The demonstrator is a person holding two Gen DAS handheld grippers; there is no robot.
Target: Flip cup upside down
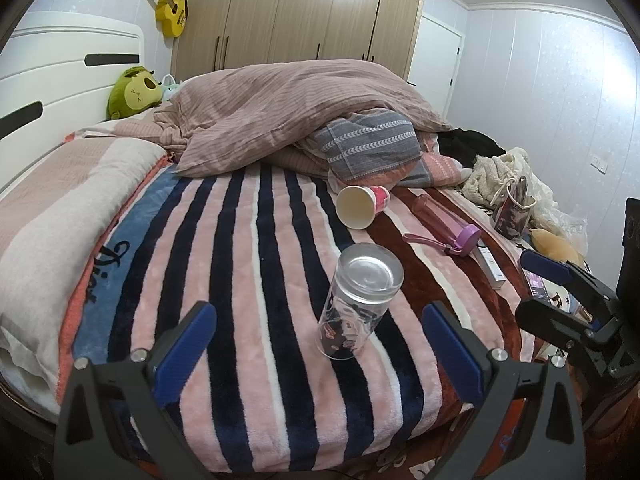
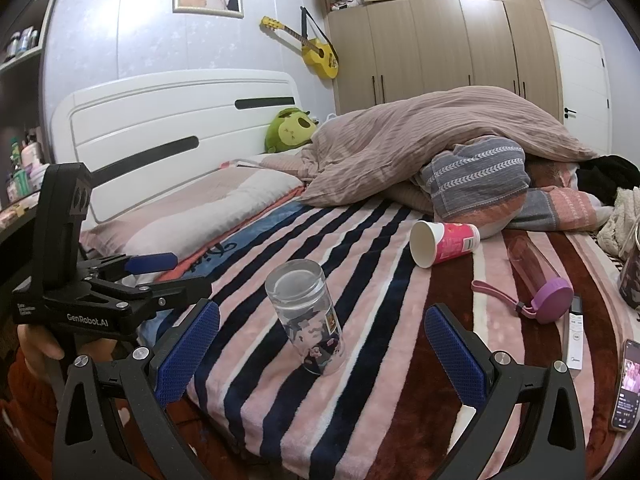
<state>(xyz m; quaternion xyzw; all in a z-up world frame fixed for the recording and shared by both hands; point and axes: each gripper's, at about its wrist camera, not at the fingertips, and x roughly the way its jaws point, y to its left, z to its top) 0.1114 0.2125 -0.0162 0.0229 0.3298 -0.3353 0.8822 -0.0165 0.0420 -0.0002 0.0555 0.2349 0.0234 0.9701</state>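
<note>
A clear glass cup (image 1: 356, 300) with a dark printed band stands upside down on the striped blanket (image 1: 240, 280), its thick base on top and its mouth on the blanket. It also shows in the right wrist view (image 2: 308, 316). My left gripper (image 1: 320, 344) is open, just in front of the cup, touching nothing. My right gripper (image 2: 322, 344) is open and empty, close in front of the cup. The right gripper shows at the right edge of the left wrist view (image 1: 560, 280), and the left gripper at the left of the right wrist view (image 2: 160, 272).
A pink paper cup (image 1: 362, 205) lies on its side behind the glass. A pink bottle with a purple lid (image 1: 448, 224) lies to its right, with a white remote (image 2: 575, 332) and a phone (image 2: 628, 384) beyond. A heaped duvet (image 1: 280, 112) fills the back.
</note>
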